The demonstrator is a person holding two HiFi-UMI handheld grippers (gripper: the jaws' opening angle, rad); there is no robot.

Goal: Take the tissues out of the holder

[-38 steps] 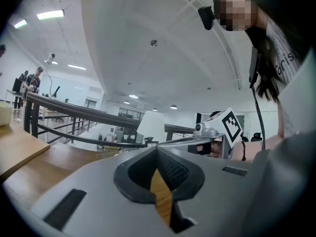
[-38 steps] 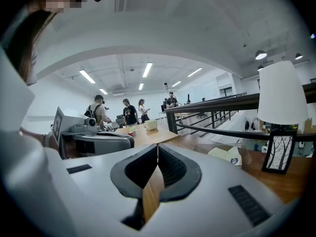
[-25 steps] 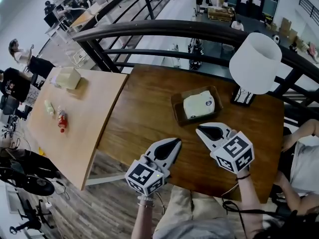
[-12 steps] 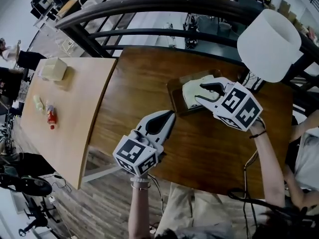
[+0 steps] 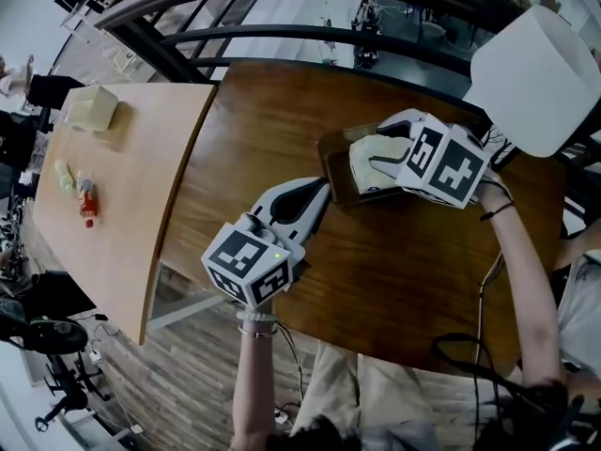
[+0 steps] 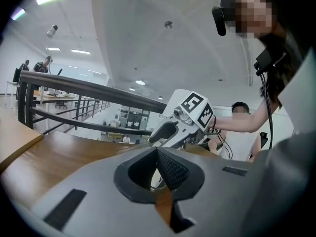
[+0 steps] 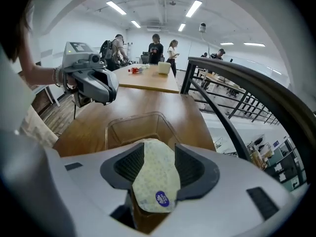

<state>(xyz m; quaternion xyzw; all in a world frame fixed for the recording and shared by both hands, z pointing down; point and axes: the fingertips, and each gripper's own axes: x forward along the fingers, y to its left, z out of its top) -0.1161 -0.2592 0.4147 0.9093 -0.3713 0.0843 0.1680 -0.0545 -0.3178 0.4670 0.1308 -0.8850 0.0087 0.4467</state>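
A pale tissue pack (image 5: 369, 162) lies in a dark wooden holder (image 5: 334, 169) at the back of the brown table (image 5: 282, 130). My right gripper (image 5: 377, 150) reaches over the holder, its jaws opening on either side of the pack. In the right gripper view the pack (image 7: 155, 177) stands between the two ribbed pads, with a gap showing on the left, and the holder (image 7: 129, 127) lies just beyond. My left gripper (image 5: 324, 188) is shut and empty, hovering near the holder's front left corner. The left gripper view shows the right gripper (image 6: 170, 128) ahead.
A white lamp (image 5: 537, 75) stands at the table's back right, close to my right arm. A lighter table (image 5: 122, 205) adjoins on the left, with a small bottle (image 5: 86, 203) and a box (image 5: 92, 109). A dark railing (image 5: 282, 12) runs behind both tables.
My right gripper has travelled from the table's front to over the holder, and its jaws have gone from shut to spread around the tissue pack. The left gripper has barely moved.
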